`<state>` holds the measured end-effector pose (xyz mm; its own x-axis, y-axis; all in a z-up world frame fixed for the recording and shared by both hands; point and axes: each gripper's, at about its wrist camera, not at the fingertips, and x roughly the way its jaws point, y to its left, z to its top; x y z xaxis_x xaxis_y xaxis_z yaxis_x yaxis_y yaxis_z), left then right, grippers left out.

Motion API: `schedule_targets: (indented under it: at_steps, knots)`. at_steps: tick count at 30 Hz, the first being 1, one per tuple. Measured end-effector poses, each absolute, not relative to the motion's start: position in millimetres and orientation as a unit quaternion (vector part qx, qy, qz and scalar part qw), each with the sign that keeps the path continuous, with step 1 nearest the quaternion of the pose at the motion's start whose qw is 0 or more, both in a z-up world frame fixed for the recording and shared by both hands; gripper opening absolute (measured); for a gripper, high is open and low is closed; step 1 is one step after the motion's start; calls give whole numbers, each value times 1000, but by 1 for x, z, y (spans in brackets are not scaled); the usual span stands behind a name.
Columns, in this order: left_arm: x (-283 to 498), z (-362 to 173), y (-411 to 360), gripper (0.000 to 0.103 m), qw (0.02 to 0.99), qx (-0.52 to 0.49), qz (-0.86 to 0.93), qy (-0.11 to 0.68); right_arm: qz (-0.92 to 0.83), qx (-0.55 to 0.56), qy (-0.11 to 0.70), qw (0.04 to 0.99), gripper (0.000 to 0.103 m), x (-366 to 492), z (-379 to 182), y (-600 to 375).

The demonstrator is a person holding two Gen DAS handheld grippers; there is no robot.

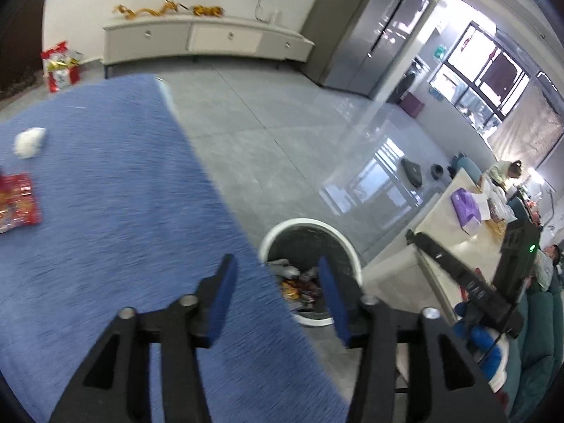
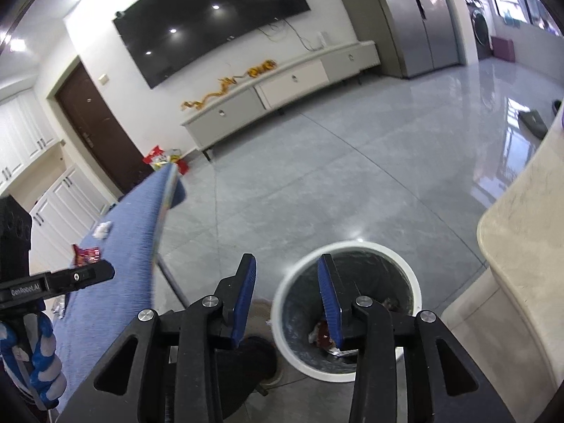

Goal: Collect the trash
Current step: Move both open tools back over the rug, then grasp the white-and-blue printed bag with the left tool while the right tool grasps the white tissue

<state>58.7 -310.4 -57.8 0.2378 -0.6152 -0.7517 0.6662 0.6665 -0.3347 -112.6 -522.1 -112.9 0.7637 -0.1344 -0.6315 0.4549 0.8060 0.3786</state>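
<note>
A white round trash bin (image 1: 347,243) (image 2: 282,303) stands on the floor beside the blue-clothed table (image 1: 116,190) (image 2: 141,232), with wrappers lying in its bottom. My left gripper (image 1: 276,268) is open and empty, above the table's edge and the bin's near rim. My right gripper (image 2: 286,264) is open and empty too, hanging over the bin's left rim. On the cloth lie a crumpled white tissue (image 1: 30,142) (image 2: 102,230) and a red snack wrapper (image 1: 17,202) (image 2: 86,254). In the left wrist view the right gripper's black body (image 1: 469,275) shows at the right.
A beige table (image 1: 454,225) (image 2: 521,246) stands right of the bin, with a purple tissue pack (image 1: 466,207) on it. A low white cabinet (image 1: 208,40) (image 2: 282,91) lines the far wall. Red bags (image 1: 60,65) (image 2: 164,158) sit on the grey tile floor. A seated person (image 1: 506,171) is far right.
</note>
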Motion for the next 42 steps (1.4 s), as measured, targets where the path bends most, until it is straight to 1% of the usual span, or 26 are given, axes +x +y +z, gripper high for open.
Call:
schedule_targets:
  at_steps: [8,11,14,17,22,25,27,28,32,36,39,42]
  knots:
    - [60,-31,-196,53,836,4,-354,420,-129,226,276,925,39,-99,-62,-479]
    - [58,-27,-153,54,856,2,-321,405,-112,211,272,932,39,-89,-48,-461]
    - [60,-30,-108,56,874,-2,-281,396,-95,202,270,937,42,-80,-41,-446]
    - [61,-37,-66,60,891,0,-237,388,-80,194,275,938,43,-73,-38,-430]
    - [63,-66,-1,62,899,-4,-168,404,-57,177,292,938,43,-58,-37,-404]
    - [64,-83,38,62,899,-15,-130,419,-48,166,303,937,45,-52,-37,-392]
    - [65,-88,57,62,899,-21,-110,423,-44,163,308,936,49,-47,-38,-386]
    - [66,-91,69,63,900,-26,-97,425,-42,161,310,936,49,-44,-38,-383]
    - [72,-96,100,64,900,-47,-70,429,-34,154,321,934,49,-31,-39,-372]
    - [80,-93,110,65,902,-53,-64,423,-23,143,334,931,49,-13,-44,-361]
    - [93,-83,104,66,905,-44,-73,416,-15,139,344,929,49,3,-48,-356]
    - [109,-71,91,69,909,-28,-86,407,-6,134,354,926,49,22,-53,-351]
